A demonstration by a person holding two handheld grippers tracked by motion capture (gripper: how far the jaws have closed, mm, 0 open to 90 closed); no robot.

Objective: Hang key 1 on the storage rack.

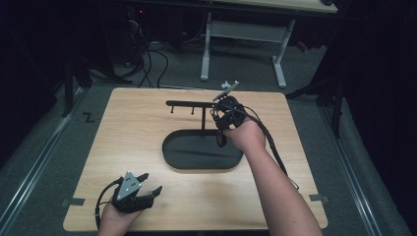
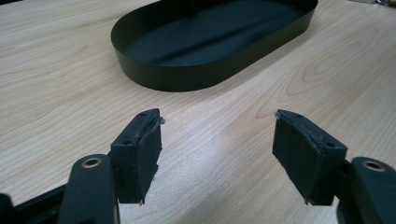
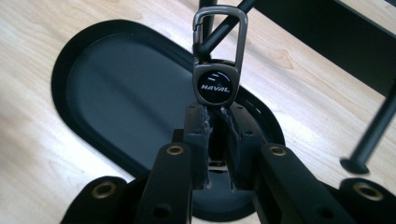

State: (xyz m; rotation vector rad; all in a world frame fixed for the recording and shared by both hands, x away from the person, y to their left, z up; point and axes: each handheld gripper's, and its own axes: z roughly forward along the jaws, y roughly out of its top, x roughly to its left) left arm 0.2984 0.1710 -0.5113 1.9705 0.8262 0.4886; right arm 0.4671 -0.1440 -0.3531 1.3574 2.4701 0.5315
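A black oval tray (image 1: 169, 157) lies mid-table, and a thin black stand (image 1: 189, 103) with a crossbar and short pegs rises from it. My right gripper (image 1: 220, 137) hovers over the tray's right end beside the stand's post. In the right gripper view it (image 3: 215, 116) is shut on a dark metal keychain (image 3: 215, 84) with a "HAVAL" badge. The keychain's carabiner (image 3: 219, 32) points up against a black bar of the stand. My left gripper (image 1: 150, 182) rests near the table's front left, open, with bare wood between its pads (image 2: 140, 149). The tray (image 2: 187, 77) lies ahead of it.
One hanging peg (image 3: 369, 140) of the stand is close to the right of my right gripper's jaws. The light wooden table (image 1: 123, 128) stands on grey floor. A white-legged desk (image 1: 206, 44) and cables lie beyond the far edge.
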